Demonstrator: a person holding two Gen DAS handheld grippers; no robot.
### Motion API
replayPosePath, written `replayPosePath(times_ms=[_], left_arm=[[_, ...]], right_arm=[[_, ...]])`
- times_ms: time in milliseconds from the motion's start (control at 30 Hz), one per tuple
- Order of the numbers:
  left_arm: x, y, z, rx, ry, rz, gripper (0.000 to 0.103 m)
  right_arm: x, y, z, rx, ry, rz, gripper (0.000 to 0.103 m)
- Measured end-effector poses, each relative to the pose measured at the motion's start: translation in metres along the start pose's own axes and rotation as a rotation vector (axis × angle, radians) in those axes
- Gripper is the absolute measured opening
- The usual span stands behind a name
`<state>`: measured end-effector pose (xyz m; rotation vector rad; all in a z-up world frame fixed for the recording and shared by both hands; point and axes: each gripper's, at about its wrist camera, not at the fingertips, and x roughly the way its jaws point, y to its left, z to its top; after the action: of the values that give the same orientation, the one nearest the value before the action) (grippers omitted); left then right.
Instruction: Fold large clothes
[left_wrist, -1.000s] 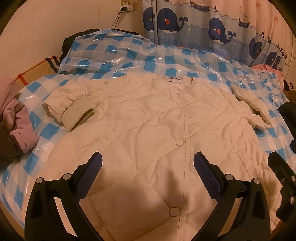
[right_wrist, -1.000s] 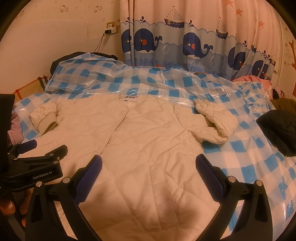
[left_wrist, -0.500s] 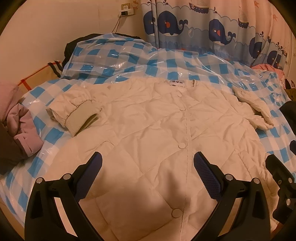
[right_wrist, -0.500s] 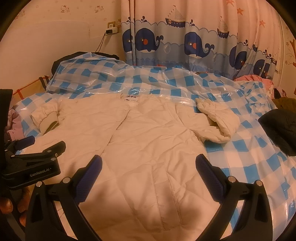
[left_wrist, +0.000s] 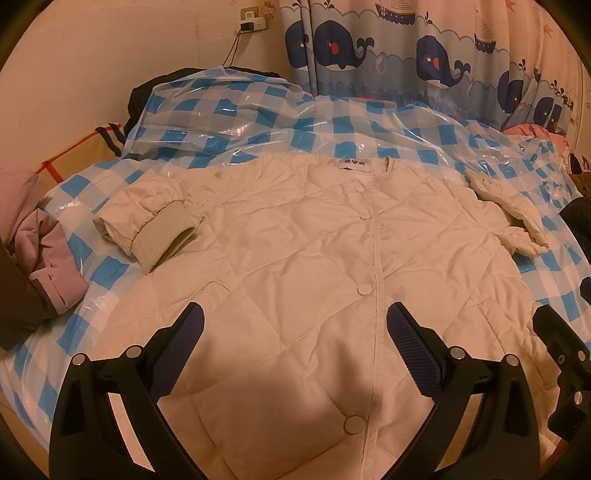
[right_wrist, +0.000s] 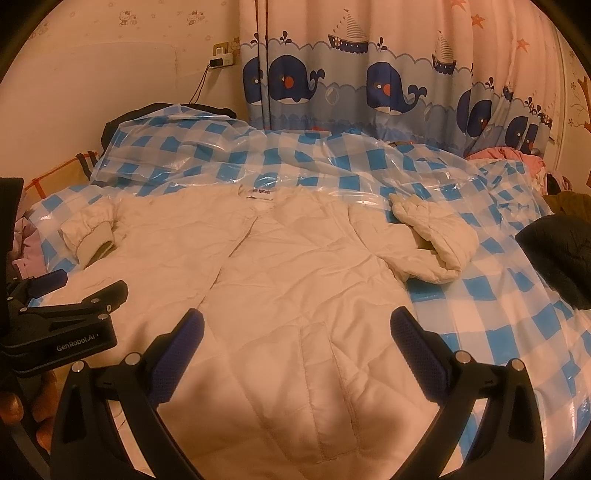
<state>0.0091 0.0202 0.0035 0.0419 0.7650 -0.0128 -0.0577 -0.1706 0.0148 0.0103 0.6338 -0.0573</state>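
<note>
dim, warm orange cast – soft shadows low in frame, fisheye bending and dark vignette at edges.

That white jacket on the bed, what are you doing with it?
A person is holding a gripper in each hand, about to fold the white jacket. It lies spread out, buttoned up, on the blue checked plastic sheet that covers the bed. Both sleeves are bunched at the sides. The left tool and the right tool hover open above the lower part of the jacket, and neither has grabbed anything yet.

Both wrist views over jacket (left_wrist: 295, 277)
</note>
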Motion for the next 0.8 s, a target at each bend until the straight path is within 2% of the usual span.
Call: replayPosePath(times_ms=[233,333,433,567,633,700,733,767,800], left_arm=[[0.003,0.003,0.001,-0.002,0.013,-0.009,0.095],[0.005,0.005,0.001,-0.012,0.022,-0.015,0.095],[0.010,0.010,0.001,-0.035,0.044,-0.030,0.095],[0.016,0.014,-0.001,-0.055,0.075,-0.068,0.095],[0.017,0.012,-0.001,-0.047,0.080,-0.078,0.095],[0.018,0.008,-0.002,-0.033,0.083,-0.075,0.095],[0.019,0.007,-0.002,-0.025,0.086,-0.074,0.095],[0.021,0.005,-0.003,-0.019,0.091,-0.074,0.095],[0.023,0.003,-0.004,-0.015,0.098,-0.075,0.095]], right_arm=[[0.002,-0.004,0.000,0.005,-0.009,0.006,0.097],[0.001,-0.019,0.007,-0.008,-0.019,-0.017,0.097],[0.007,-0.066,0.023,0.053,-0.007,-0.040,0.097],[0.032,-0.156,0.046,0.175,0.026,-0.100,0.097],[0.053,-0.199,0.060,0.234,0.063,-0.094,0.097],[0.083,-0.249,0.071,0.364,0.135,-0.041,0.097],[0.094,-0.263,0.073,0.407,0.165,-0.048,0.097],[0.103,-0.271,0.077,0.403,0.180,-0.089,0.097],[0.116,-0.266,0.085,0.318,0.184,-0.127,0.097]])
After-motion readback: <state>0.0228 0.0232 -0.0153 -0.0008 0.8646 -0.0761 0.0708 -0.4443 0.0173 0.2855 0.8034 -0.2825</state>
